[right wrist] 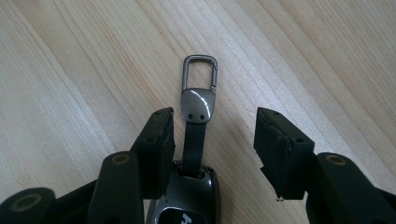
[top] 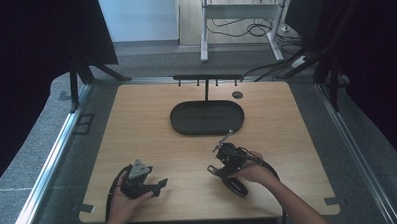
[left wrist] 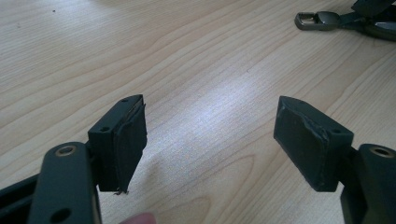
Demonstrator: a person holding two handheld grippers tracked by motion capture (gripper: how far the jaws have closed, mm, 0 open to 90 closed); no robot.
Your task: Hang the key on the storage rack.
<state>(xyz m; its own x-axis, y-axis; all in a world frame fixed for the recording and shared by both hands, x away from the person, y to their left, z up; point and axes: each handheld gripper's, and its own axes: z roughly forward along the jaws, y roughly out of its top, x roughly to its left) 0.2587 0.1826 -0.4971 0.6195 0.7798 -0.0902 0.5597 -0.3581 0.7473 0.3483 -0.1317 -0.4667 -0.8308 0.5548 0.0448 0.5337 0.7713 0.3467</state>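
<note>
A dark key fob (right wrist: 187,186) lies flat on the wooden table, with a black strap and a metal snap clip (right wrist: 199,72) pointing away from the camera. My right gripper (right wrist: 215,123) is open around it: the fob sits close against the left jaw, and the right jaw stands well clear of it. In the high view this gripper (top: 228,153) is right of centre, with the clip (top: 229,136) just beyond it. My left gripper (left wrist: 210,121) is open over bare wood with nothing between its jaws. It sits near the front left edge (top: 160,187) and points right toward the clip (left wrist: 312,19).
A black oval tray (top: 176,118) sits at the back middle of the table. Behind it a thin post carries a bar of hooks (top: 206,77). A round grommet (top: 237,94) is set in the tabletop to the right of the post. Bare wood lies between the two grippers.
</note>
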